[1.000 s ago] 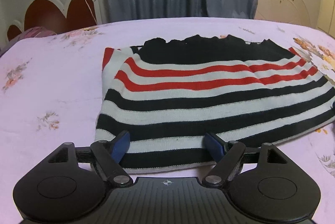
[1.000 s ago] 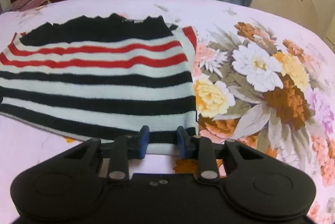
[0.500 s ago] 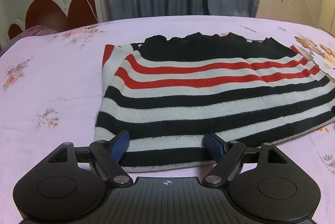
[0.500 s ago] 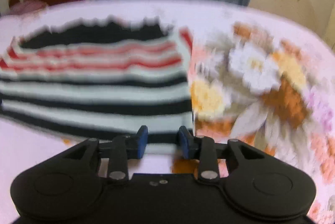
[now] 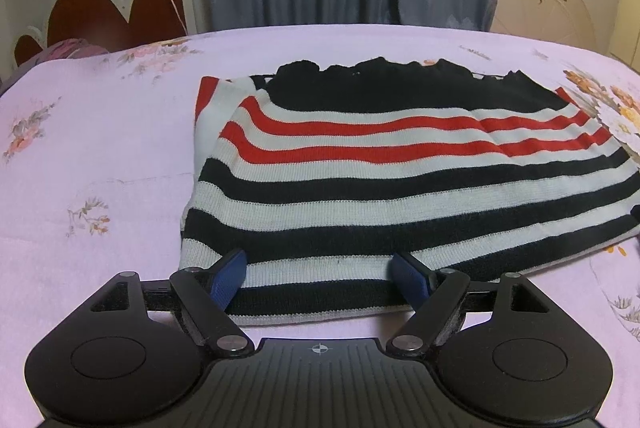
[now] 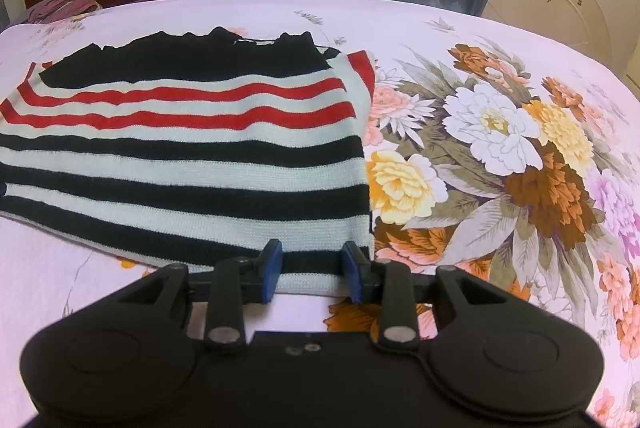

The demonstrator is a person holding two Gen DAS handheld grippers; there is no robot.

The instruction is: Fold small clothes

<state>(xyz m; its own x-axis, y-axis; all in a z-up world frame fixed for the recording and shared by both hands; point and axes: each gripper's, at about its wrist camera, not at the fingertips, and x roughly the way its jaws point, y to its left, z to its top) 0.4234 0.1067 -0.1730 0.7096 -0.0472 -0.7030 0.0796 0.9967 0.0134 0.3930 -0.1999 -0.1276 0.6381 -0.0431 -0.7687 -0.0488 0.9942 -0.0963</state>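
Low in frame, your right gripper has widened a little since a second ago, jaws straddling the striped sweater's near hem without pinching. Your left gripper stays wide. Beyond, the sweater lies flat mid-frame on the bedsheet, awaiting its fold.

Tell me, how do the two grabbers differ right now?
The left gripper stands wide apart; the right gripper stands much narrower. The left sits over the striped sweater's near left corner, the right over its near right corner. Both point down at the hem with blue pads, neither pinching cloth.
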